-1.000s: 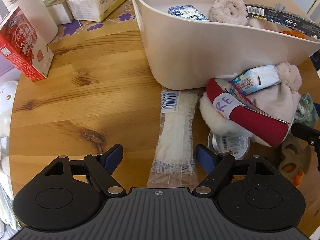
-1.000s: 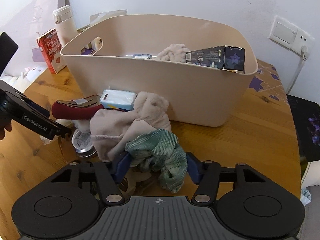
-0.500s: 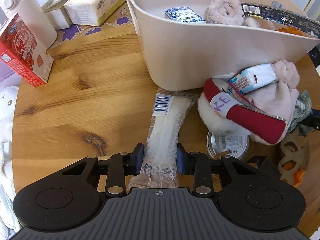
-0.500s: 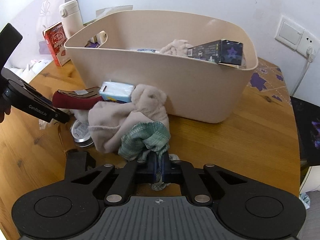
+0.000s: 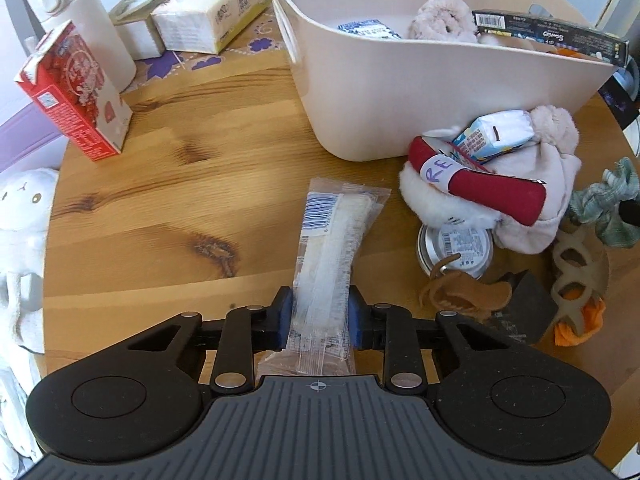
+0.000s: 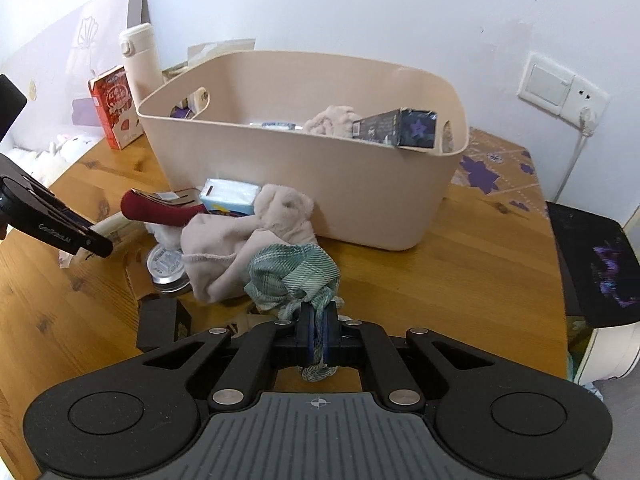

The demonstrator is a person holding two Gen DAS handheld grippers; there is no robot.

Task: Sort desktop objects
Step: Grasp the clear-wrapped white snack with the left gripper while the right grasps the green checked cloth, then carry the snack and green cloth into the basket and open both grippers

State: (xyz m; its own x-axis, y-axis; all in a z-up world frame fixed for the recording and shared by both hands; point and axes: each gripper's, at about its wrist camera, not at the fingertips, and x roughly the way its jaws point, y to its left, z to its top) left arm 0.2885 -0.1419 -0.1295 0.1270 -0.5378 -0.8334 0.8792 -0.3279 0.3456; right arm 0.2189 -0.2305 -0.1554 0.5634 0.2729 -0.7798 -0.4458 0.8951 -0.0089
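Note:
My left gripper (image 5: 320, 312) has its jaws closing on the near end of a clear plastic packet (image 5: 336, 232) with a blue barcode. The pads press its sides, and the packet points toward the beige basket (image 5: 400, 92). In the right wrist view my right gripper (image 6: 318, 332) is shut on a green plaid cloth (image 6: 296, 272), bunched just in front of the jaws and hanging slightly off the table. The basket (image 6: 320, 184) stands behind it and holds a dark box (image 6: 396, 128), a pink fluffy item and a small blue packet.
A pink hat (image 5: 532, 184), red pouch (image 5: 484, 184), tissue packet, round tin (image 5: 456, 240) and brown hair claw (image 5: 468, 292) lie right of the packet. A red carton (image 5: 74, 92), white flask (image 5: 80, 20) and tissue packs stand at the back left. A white plush (image 5: 20, 216) sits off the left edge.
Both grippers went from open to closed: the left on the clear packet, the right on the green cloth. Both rose a little, and the cloth pulled away from the pile.

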